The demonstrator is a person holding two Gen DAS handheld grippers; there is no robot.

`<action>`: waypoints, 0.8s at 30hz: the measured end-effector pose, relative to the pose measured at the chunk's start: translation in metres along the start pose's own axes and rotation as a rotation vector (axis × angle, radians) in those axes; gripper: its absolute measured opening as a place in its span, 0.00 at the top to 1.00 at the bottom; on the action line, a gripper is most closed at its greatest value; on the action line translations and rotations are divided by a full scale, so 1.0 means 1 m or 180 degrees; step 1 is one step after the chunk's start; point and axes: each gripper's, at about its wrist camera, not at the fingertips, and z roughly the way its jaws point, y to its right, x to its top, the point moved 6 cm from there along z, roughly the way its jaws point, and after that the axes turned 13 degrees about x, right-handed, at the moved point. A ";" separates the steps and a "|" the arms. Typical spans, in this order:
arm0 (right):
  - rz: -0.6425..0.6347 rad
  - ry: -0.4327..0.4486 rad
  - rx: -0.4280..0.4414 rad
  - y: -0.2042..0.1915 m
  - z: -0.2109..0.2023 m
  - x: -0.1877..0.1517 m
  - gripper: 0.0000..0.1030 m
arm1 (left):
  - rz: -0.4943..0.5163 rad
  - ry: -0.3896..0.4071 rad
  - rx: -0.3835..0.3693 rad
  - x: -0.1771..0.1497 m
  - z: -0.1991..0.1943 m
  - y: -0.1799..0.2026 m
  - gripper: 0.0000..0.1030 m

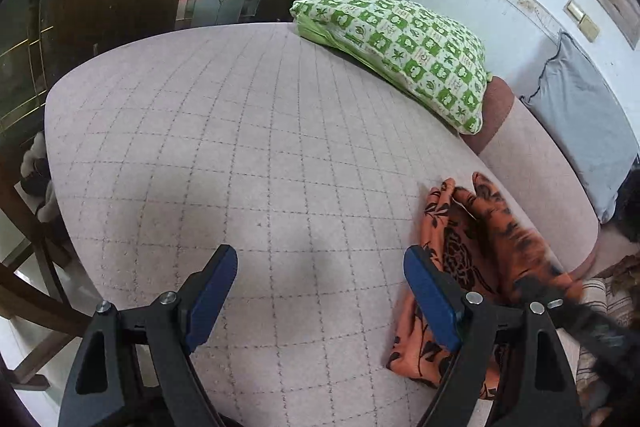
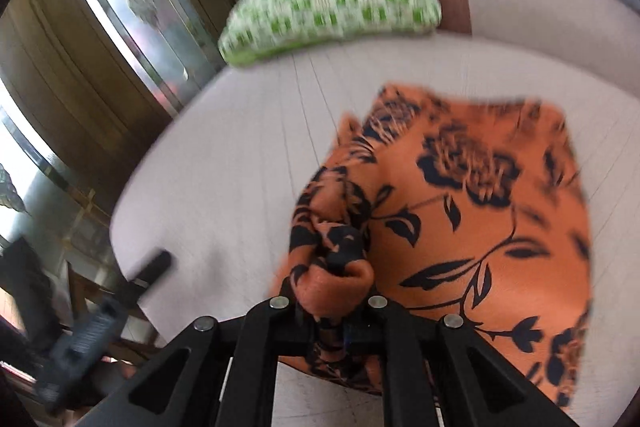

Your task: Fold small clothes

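Here orange floral garment [image 2: 460, 211] bunched, rumpled.

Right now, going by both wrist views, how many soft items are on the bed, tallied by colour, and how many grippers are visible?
Orange floral garment: 1
Green-and-white checked pillow: 1
Grey-blue pillow: 1
Grippers: 2, the left gripper open and empty, the right gripper shut on the garment
Total: 5

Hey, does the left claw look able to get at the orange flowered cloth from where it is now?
Probably yes. The left claw is open and holds nothing, and the orange flowered cloth lies right beside its right-hand finger on the pink quilted cover. Nothing sits between them, though the right claw already pinches a bunched edge.
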 end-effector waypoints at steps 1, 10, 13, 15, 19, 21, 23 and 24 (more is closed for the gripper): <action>-0.0055 0.0065 0.0011 -0.008 -0.009 0.002 0.91 | -0.0005 0.0016 -0.0006 0.000 -0.002 0.000 0.17; -0.0288 -0.0470 0.0042 -0.008 0.047 -0.068 0.66 | -0.0045 -0.0017 -0.0002 -0.005 -0.004 -0.005 0.17; -0.0226 -0.0326 0.0333 -0.016 0.019 -0.060 0.24 | 0.0131 0.0015 -0.0159 -0.009 -0.011 0.008 0.17; -0.0169 -0.0064 0.0344 -0.009 -0.012 -0.055 0.24 | 0.0275 -0.0048 -0.0353 -0.016 -0.014 0.022 0.17; 0.0268 0.0314 0.0380 0.034 -0.060 -0.059 0.24 | 0.0784 -0.0238 -0.0691 -0.043 -0.022 0.063 0.17; 0.0439 0.0379 0.0368 0.055 -0.073 -0.069 0.24 | 0.0918 -0.0387 -0.0778 -0.057 -0.020 0.078 0.17; 0.0576 0.0397 0.0343 0.073 -0.084 -0.078 0.24 | 0.1078 -0.0453 -0.0675 -0.067 -0.012 0.086 0.20; 0.0629 0.0408 0.0349 0.079 -0.088 -0.082 0.24 | 0.1167 -0.0591 -0.0628 -0.074 -0.002 0.090 0.28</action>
